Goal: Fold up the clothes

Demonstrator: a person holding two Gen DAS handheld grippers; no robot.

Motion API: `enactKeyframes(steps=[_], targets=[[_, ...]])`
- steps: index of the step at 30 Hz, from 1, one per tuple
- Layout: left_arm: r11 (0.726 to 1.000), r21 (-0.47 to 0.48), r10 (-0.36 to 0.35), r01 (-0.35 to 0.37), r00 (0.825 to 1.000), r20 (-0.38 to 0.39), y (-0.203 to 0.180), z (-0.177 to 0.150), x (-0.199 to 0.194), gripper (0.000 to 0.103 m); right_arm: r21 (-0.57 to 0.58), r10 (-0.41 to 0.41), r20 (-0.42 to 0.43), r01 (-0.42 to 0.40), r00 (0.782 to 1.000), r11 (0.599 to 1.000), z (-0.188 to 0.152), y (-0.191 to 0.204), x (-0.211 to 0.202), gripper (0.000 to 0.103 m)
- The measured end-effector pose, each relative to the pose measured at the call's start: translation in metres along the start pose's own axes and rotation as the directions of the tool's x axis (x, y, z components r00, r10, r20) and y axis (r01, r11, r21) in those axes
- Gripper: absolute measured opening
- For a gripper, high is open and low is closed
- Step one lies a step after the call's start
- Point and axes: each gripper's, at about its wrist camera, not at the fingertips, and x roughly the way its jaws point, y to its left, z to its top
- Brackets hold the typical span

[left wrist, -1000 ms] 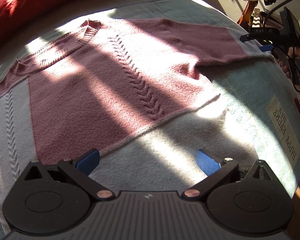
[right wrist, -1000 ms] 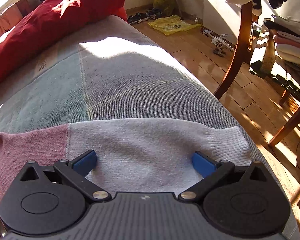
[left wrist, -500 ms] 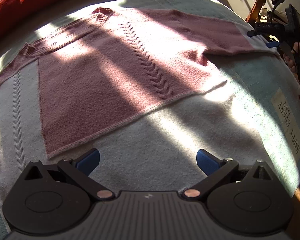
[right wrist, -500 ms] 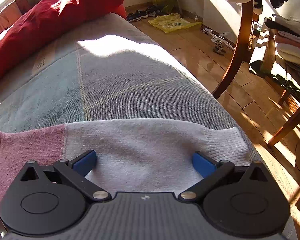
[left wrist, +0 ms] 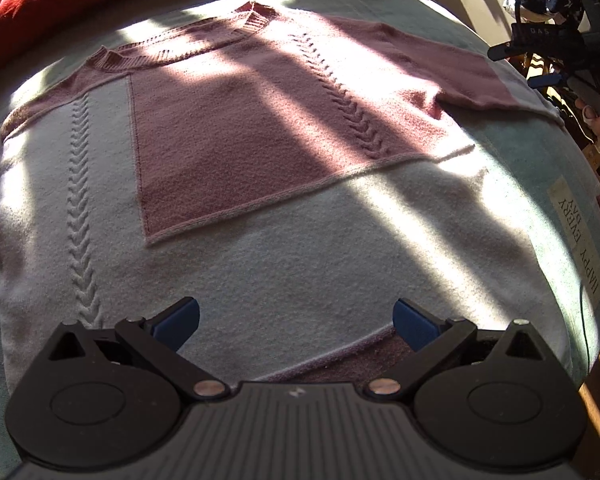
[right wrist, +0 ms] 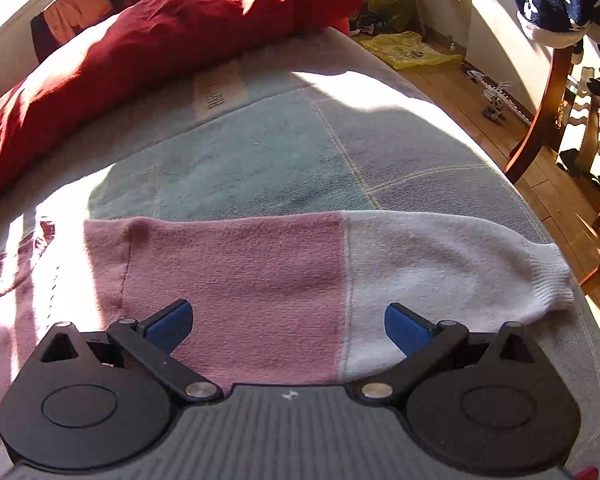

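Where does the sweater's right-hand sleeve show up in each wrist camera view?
Left wrist: the sleeve runs along the upper right, toward the right gripper.
Right wrist: it lies across the middle, pink then white, cuff at right.
Shared landmark: the red pillow, top left in the left view.

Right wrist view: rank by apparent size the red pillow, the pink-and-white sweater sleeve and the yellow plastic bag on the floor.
1. Red pillow and pink-and-white knitted sleeve: similar; the sleeve lies nearer, so unsure.
2. Yellow plastic bag: clearly smallest, though farthest away.
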Motion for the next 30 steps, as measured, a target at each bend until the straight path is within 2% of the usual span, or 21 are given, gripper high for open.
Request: enactKeyframes(steps=[3, 6, 10, 12, 15, 20, 23, 27, 30], targets=[[1.0, -0.021, -0.008, 0.008, 1.0, 0.02, 0.021, -0.01, -0.015, 0.102, -0.113, 0.094, -0.04, -0.098, 0.995, 0.989, -0.013, 0.074, 0.006, 0.103], [1.0, -0.028, 0.009, -0.008, 0.999, 0.033, 0.048, -0.021, -0.027, 0.102, -0.227, 0.194, -0.087, -0.209, 0.977, 0.951, -0.034, 0.156, 0.014, 0.103], [0.995, -0.076, 0.063, -0.06, 0.997, 0.044, 0.091, -0.041, -0.041, 0.102, -0.288, 0.207, -0.167, -0.249, 0.964, 0.925, -0.067, 0.228, 0.032, 0.103], [0.991, -0.11, 0.088, -0.082, 0.995, 0.047, 0.11, -0.051, -0.046, 0.102, -0.323, 0.14, -0.207, -0.202, 0.968, 0.925, -0.088, 0.25, 0.041, 0.103], [0.978, -0.17, 0.128, -0.119, 0.991, 0.045, 0.142, -0.068, -0.053, 0.102, -0.485, -0.002, -0.138, -0.065, 0.99, 0.872, -0.117, 0.275, 0.043, 0.103], [0.965, -0.23, 0.152, -0.127, 0.984, 0.095, 0.192, -0.069, -0.067, 0.102, -0.407, -0.007, -0.132, -0.048, 0.991, 0.912, -0.114, 0.266, 0.047, 0.103], [0.966, -0.222, 0.171, -0.134, 0.972, 0.159, 0.222, -0.049, -0.068, 0.102, -0.417, -0.024, -0.125, -0.031, 0.992, 0.909, -0.116, 0.269, 0.049, 0.103], [0.966, -0.236, 0.162, -0.103, 0.955, 0.25, 0.264, -0.015, -0.053, 0.102, -0.417, -0.028, -0.123, -0.026, 0.992, 0.909, -0.116, 0.27, 0.049, 0.103], [0.962, -0.26, 0.158, -0.08, 0.943, 0.293, 0.294, 0.002, -0.034, 0.102, -0.392, -0.054, -0.173, -0.019, 0.983, 0.92, -0.109, 0.274, 0.045, 0.103]])
